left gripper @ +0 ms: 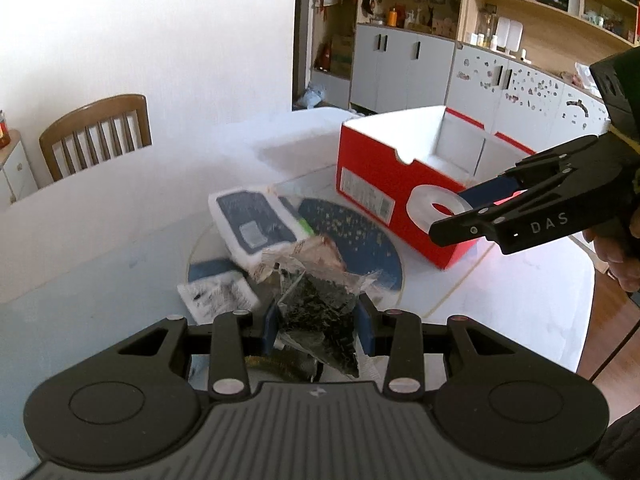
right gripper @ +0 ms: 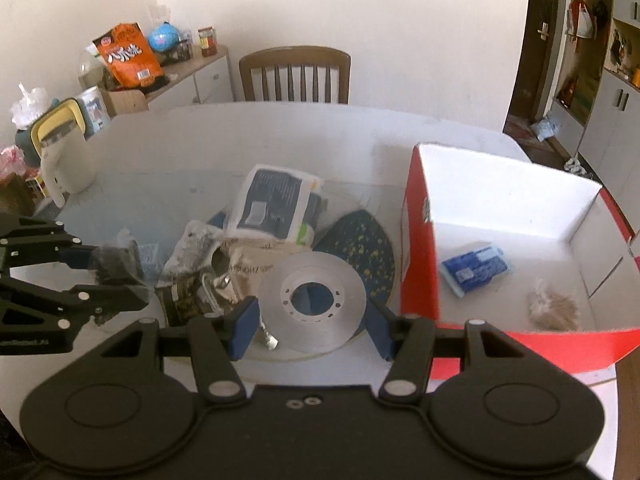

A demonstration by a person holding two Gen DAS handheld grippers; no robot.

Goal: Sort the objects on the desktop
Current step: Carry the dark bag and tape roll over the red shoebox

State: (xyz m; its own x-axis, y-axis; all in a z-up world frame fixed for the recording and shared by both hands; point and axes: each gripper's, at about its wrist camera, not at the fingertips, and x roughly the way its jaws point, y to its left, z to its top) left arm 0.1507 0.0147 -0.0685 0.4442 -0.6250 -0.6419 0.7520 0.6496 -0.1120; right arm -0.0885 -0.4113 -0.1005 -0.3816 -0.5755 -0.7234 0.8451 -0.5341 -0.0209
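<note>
Left wrist view: left gripper pinching clear packet of dark dried leaves, held above the pile. Right gripper clamped on translucent tape roll, in front of red shoebox. Left of shoebox: wet-wipes pack, crumpled wrappers, printed sachet, all lying on round blue speckled mat.

Right wrist view: tape roll between blue pads, near shoebox's red wall. Inside shoebox: blue tissue packet, brownish bag. Beyond shoebox: wooden chair. Far left of shoebox: white kettle at table edge.
</note>
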